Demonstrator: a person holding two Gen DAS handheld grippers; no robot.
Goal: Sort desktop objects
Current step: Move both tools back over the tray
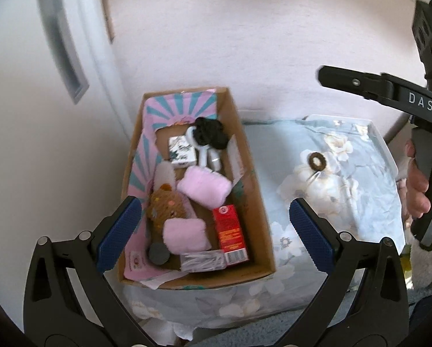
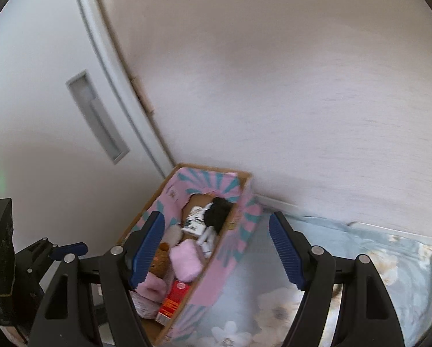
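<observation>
Pale wall and white door stood behind the floral blue cloth-covered table (image 1: 346, 202). Beside it, the open cardboard box with pink-teal lining (image 1: 253, 202) was already full. One small brown ring-shaped hair tie (image 1: 317, 161) lay right of the box, probably the last item. My left gripper (image 1: 213, 231) and right gripper (image 2: 216, 248) were both wide open, empty. Next: reach, pinch the thin ring. Only the left view showed it.
</observation>
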